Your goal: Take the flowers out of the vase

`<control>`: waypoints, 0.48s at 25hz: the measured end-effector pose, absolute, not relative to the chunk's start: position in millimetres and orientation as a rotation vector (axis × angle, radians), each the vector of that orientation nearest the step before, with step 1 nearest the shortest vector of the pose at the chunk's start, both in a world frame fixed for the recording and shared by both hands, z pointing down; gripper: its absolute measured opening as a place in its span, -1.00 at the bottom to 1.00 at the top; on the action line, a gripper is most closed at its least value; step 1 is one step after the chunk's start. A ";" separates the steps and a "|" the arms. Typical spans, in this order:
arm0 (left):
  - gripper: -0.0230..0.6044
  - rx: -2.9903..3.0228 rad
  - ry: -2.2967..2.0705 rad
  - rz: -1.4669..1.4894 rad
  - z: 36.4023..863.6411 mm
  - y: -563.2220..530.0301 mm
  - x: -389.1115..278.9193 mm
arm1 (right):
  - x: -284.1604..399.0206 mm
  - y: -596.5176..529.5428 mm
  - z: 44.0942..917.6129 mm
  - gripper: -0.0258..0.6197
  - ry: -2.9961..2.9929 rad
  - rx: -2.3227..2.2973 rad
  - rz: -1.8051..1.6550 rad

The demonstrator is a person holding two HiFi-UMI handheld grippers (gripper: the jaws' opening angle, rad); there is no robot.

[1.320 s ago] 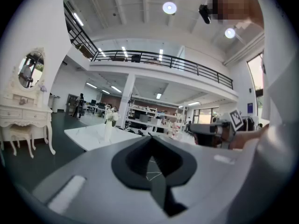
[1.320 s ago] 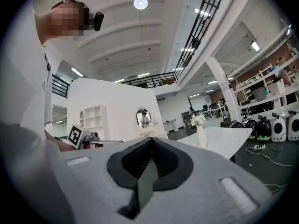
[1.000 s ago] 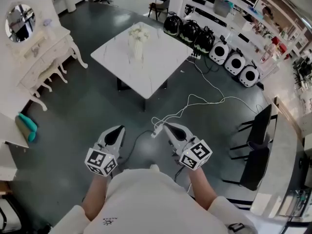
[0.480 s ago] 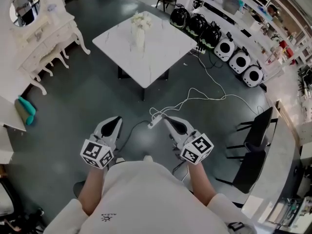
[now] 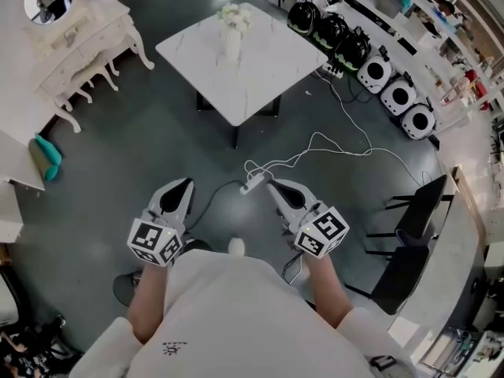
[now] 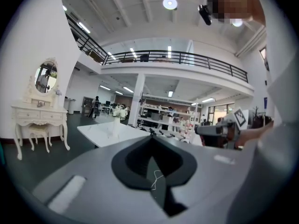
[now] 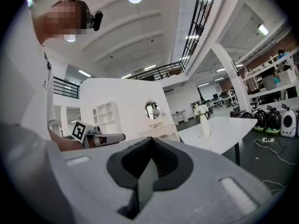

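Flowers (image 5: 235, 14): white, stood in the vase, well apart from both grippers.
Vase (image 5: 231, 46): white and upright, near the far corner of the surface (image 5: 268, 77).
Left gripper (image 5: 183, 184): fingers closed together with nothing between them, held over the floor (image 5: 157, 148), well short of the surface.
Right gripper (image 5: 274, 186): fingers closed and empty, beside the left one, near a white cable (image 5: 315, 152) lying on the floor.
Dressing table (image 5: 79, 38): stood beyond the surface's left corner, apart from it.
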State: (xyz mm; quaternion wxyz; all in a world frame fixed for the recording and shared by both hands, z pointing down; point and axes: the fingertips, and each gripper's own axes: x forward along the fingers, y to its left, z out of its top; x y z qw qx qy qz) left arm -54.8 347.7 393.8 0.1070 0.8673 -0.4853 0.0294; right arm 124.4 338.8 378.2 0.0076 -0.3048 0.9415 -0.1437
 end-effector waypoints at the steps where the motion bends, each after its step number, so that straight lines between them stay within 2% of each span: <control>1: -0.96 2.551 -1.432 0.090 394.6 348.6 -53.9 | 126.2 339.6 379.4 -0.92 2.946 -0.951 -0.450; 12: -0.96 2.524 -1.454 0.099 398.9 348.6 -62.1 | 116.1 335.2 377.1 -0.92 2.970 -0.903 -0.453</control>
